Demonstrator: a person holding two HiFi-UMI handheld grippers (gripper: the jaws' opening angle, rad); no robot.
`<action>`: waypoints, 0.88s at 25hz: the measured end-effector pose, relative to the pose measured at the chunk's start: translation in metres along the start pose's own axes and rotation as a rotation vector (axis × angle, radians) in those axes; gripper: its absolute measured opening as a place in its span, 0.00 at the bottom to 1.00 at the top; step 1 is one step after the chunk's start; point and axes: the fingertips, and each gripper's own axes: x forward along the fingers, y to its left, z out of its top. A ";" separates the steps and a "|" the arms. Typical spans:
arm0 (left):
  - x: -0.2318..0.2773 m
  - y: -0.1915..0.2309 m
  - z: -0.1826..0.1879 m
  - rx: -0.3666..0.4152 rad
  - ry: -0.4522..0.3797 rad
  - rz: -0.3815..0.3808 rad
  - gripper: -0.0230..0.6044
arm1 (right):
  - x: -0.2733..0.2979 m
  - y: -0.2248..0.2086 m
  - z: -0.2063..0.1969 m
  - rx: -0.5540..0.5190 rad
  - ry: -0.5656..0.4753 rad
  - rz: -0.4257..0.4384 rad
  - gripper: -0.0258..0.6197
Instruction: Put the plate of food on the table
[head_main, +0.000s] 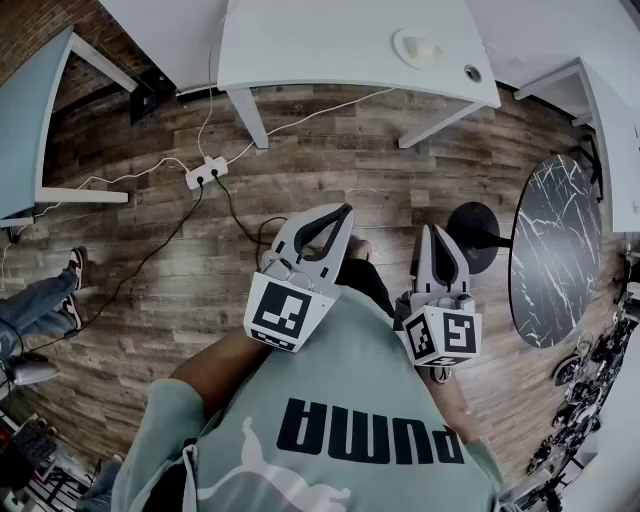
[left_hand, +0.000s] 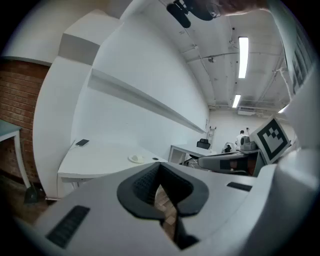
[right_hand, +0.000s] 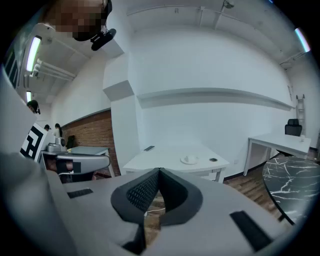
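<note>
Our left gripper (left_hand: 159, 166) has its two jaws pressed together, with nothing between them. Our right gripper (right_hand: 159, 171) is the same: jaws together, nothing held. We hold both out in front of our chest, side by side and tipped a little down, over the wooden floor (head_main: 300, 130).

The plate of food (head_main: 418, 47) is well apart from both grippers. It sits on the white table (head_main: 330, 40) ahead of us, near the table's right end, just beside a small dark hole (head_main: 472, 72) in the top. From our jaws it lies forward and a bit to the right, so the right gripper is the nearer one.

The plate is round and lies flat, so it has no long side and points no way. We can come at its rim from any side. There is a pale lump on it, but it is too small for us to tell what food it is.

A round marble table (head_main: 555, 250) stands close by on our right. We think the plate may be meant to go there, but we cannot be sure.
</note>
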 end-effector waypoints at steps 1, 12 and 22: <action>0.003 0.001 0.000 0.000 0.000 0.001 0.05 | 0.002 -0.002 0.000 0.001 0.000 0.002 0.05; 0.053 0.000 0.023 0.013 -0.036 0.061 0.05 | 0.035 -0.046 0.021 0.007 -0.033 0.051 0.05; 0.116 -0.008 0.051 0.042 -0.018 0.130 0.05 | 0.075 -0.107 0.056 0.026 -0.082 0.124 0.05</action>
